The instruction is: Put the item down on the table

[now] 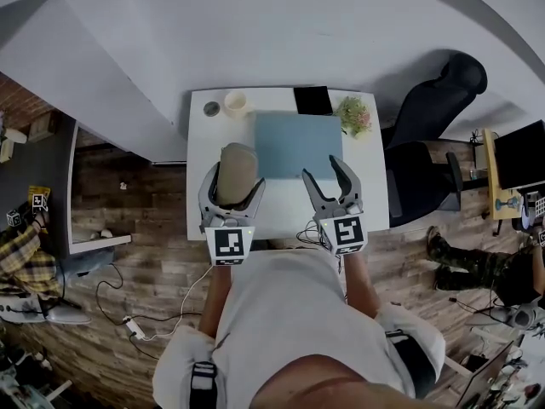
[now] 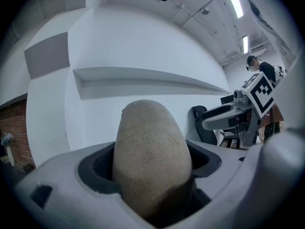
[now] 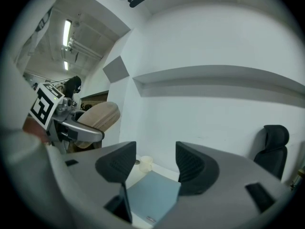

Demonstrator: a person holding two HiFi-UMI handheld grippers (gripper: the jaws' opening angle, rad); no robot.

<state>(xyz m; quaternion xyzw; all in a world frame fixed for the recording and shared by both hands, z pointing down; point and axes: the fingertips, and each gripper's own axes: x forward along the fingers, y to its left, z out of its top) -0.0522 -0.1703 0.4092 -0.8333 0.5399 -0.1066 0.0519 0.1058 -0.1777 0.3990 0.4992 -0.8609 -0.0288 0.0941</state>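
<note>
A tan, egg-shaped item (image 1: 236,172) (image 2: 150,161) with a rough surface sits upright between the jaws of my left gripper (image 1: 232,186), which is shut on it above the left half of the white table (image 1: 204,203). The right gripper view shows the same tan item (image 3: 97,119) at the left, in the other gripper's jaws. My right gripper (image 1: 329,175) (image 3: 155,163) is open with nothing between its dark pads (image 3: 193,168). It hovers over the table's right half, beside a blue mat (image 1: 298,143) (image 3: 152,194).
At the table's back edge stand a small round lid (image 1: 211,108), a cream cup (image 1: 236,102) (image 3: 144,163), a black tablet (image 1: 312,100) and a small plant (image 1: 355,115). A black office chair (image 1: 426,118) stands to the right. A white wall is right behind the table.
</note>
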